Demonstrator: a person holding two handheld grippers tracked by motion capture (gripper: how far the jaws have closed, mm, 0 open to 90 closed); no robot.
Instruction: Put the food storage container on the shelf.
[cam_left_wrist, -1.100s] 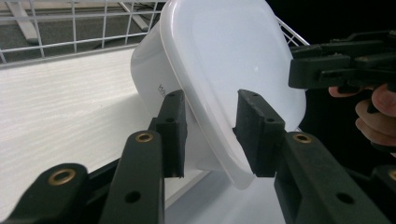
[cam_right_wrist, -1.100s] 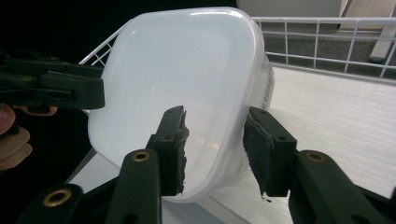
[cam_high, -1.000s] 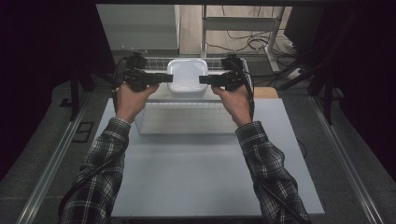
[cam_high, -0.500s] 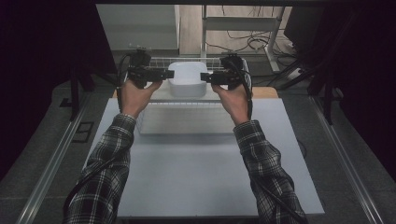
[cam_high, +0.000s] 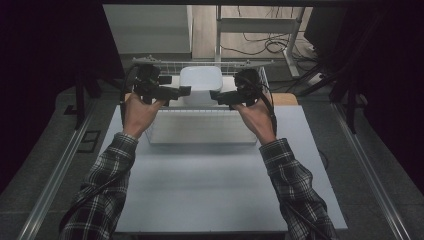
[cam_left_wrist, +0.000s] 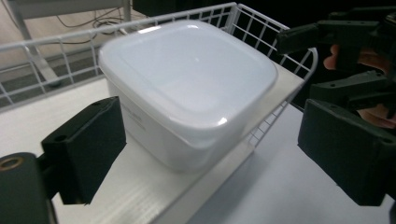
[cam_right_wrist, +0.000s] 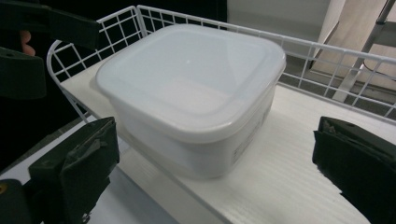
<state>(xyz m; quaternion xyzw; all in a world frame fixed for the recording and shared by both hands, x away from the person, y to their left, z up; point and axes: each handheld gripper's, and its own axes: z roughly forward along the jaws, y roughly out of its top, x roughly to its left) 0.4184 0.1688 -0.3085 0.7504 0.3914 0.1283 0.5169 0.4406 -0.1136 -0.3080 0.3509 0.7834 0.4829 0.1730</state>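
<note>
White lidded container (cam_high: 201, 85) sits on the white shelf board (cam_high: 200, 131) of a wire basket rack (cam_high: 200, 65), at the far end of the table (cam_high: 200, 200), with its lid closed. Order of description in the high view runs left to right.

Left gripper (cam_high: 186, 90): held in the person's left hand (cam_high: 139, 110), just left of the container and pointing toward it. Its jaws have just been opening and now stand spread wide. In the left gripper view, the left gripper (cam_left_wrist: 210, 154) has the container (cam_left_wrist: 187, 88) lying beyond and between the jaws, and neither pad touches it.

Container: centred between the two grippers, resting flat on the board and close to the wire rear rail.

Right gripper (cam_high: 214, 95): held in the person's right hand (cam_high: 257, 117), just right of the container and pointing toward it. Its jaws have likewise just been opening and stand spread wide. In the right gripper view, the right gripper (cam_right_wrist: 215, 168) frames the container (cam_right_wrist: 196, 93) without contact; the board (cam_right_wrist: 289, 177) shows between the jaws.

Both plaid sleeves (cam_high: 100, 195) enter from the near edge of the table.
</note>
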